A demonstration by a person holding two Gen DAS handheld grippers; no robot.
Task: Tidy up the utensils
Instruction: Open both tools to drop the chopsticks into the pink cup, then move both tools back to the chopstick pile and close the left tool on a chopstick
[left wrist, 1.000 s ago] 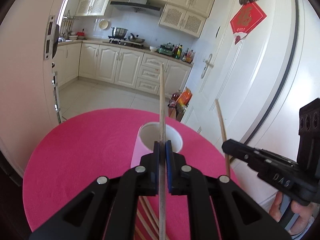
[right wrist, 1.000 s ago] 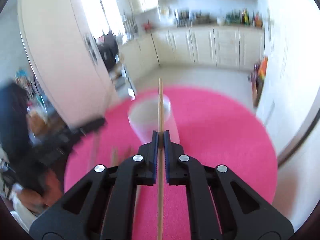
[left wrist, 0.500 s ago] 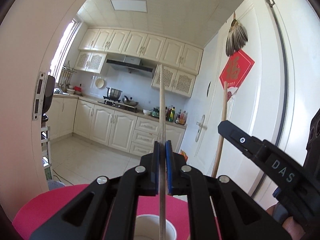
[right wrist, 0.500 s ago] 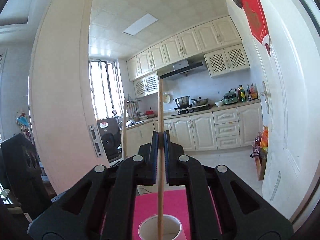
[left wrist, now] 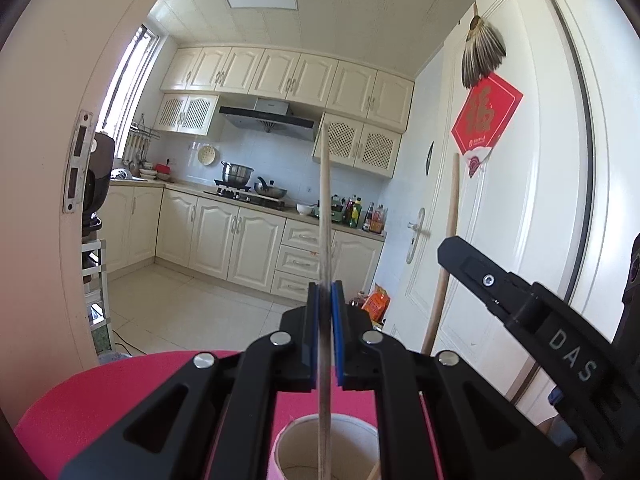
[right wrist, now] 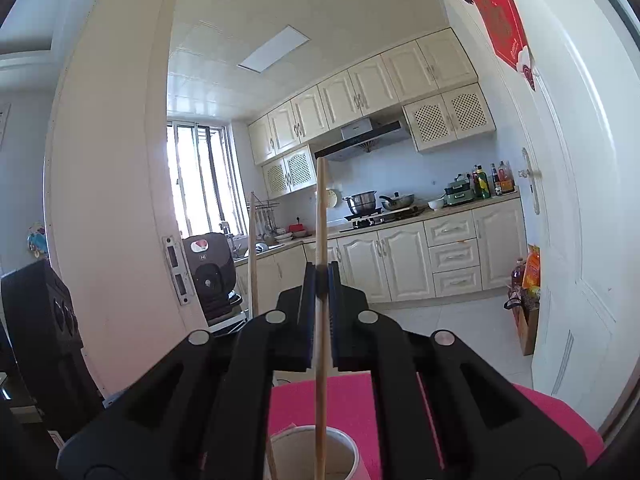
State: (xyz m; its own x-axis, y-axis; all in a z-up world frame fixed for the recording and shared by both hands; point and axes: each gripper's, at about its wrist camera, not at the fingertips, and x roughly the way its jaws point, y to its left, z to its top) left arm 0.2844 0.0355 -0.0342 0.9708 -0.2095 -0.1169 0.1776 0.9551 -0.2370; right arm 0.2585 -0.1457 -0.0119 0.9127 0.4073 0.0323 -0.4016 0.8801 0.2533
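— Wooden chopstick (left wrist: pixel 325 208) in our left tongs (left wrist: pixel 325 340), another chopstick (right wrist: pixel 321 216) in our right tongs (right wrist: pixel 320 320), both clenched.
— We've tipped them upright over the cup (right wrist: pixel 340 446) since a second ago; dropping comes next.

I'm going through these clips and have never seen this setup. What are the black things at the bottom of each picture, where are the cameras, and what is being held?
There is no robot: a person carries one hand-held black tongs tool in each hand, each with a wide-angle camera looking along its fingers. One picture is from the left tongs, the other from the right tongs. Each is shut on a thin wooden chopstick held upright: the left chopstick and the right chopstick. Both sticks point down into a white cylindrical cup standing on a round pink-covered table. The left view also shows the right tool from the side; a kitchen lies behind.
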